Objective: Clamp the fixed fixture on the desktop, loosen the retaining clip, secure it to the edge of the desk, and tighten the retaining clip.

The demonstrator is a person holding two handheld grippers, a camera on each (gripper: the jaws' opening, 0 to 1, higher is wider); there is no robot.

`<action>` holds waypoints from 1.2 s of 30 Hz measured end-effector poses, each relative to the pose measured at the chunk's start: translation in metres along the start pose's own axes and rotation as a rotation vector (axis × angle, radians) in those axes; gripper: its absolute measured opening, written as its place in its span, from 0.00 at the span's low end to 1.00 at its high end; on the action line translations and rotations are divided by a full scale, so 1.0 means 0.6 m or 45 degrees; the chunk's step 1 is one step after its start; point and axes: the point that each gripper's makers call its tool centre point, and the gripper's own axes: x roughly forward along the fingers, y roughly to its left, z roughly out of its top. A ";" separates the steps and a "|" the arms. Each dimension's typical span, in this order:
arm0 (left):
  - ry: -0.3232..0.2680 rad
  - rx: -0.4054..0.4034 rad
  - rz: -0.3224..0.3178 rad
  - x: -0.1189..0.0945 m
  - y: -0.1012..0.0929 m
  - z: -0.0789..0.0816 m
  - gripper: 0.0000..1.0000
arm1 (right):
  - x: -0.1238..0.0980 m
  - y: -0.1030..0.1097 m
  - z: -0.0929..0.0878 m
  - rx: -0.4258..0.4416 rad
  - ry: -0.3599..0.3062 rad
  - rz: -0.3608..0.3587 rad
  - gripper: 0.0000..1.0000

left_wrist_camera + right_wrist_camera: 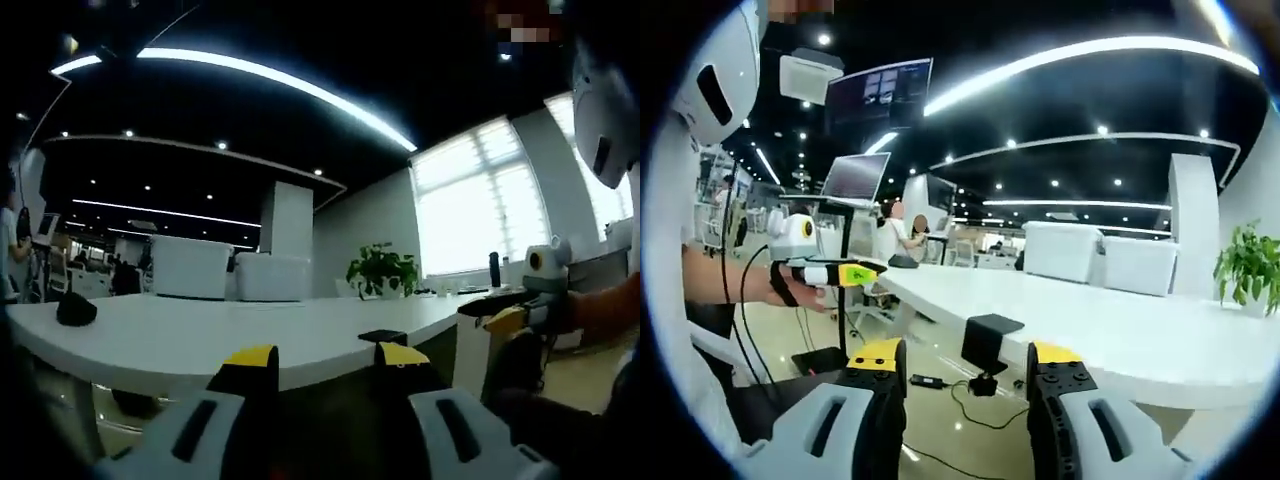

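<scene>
White desk (1160,340) runs across an open office under ceiling light strips. We see the black clamp (990,345) already hanging on its near edge, standing upright, screw knob below. It lies straight ahead of our right gripper (965,365), between its 2 parted, empty jaws; the left gripper (325,362), also open, is farther off.

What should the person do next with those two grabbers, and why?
Probably bring the right gripper forward to the black clamp on the white desk's edge: its jaws stand open and empty, short of it, and the left gripper is open too.
</scene>
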 end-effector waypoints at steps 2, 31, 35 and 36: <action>0.016 0.039 -0.003 -0.007 0.001 0.016 0.40 | -0.008 -0.006 0.006 -0.007 0.015 0.006 0.47; 0.147 0.066 0.007 -0.058 0.002 0.118 0.46 | -0.059 -0.037 0.034 -0.010 0.226 0.070 0.46; 0.173 0.101 0.001 -0.053 -0.002 0.125 0.47 | -0.067 -0.047 0.043 -0.029 0.222 0.054 0.44; 0.174 0.105 0.003 -0.052 -0.001 0.127 0.47 | -0.070 -0.052 0.047 -0.028 0.215 0.047 0.44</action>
